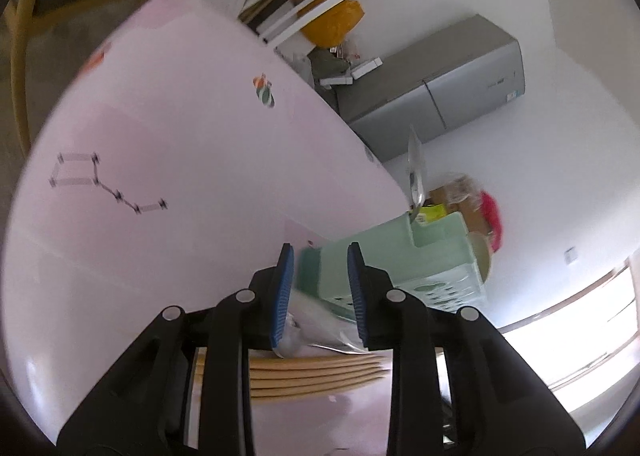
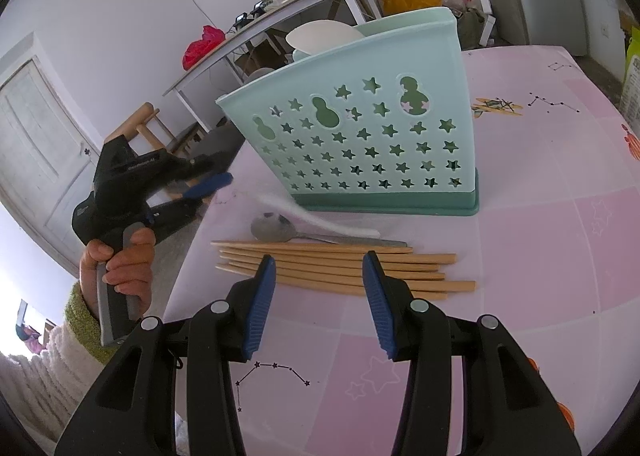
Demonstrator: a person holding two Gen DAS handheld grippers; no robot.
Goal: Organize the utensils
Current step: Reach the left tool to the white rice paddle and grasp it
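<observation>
Spread and empty, the right gripper point(image 2: 319, 268) hangs over the chopsticks point(image 2: 340, 270), which lie crosswise to its fingers. Left gripper point(image 2: 208, 185), partly spread, pinches nothing and sits farther off.

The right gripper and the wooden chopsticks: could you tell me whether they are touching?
Cannot tell. In the right wrist view the right gripper has open jaws straddling the chopsticks, but whether its fingertips reach them is unclear.

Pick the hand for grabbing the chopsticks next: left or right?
Right, probably. The right tool hangs open directly over the chopsticks on the table, pointing down at them. The left tool is raised off the table's edge, beside the green utensil holder, with nothing visibly gripped.
</observation>
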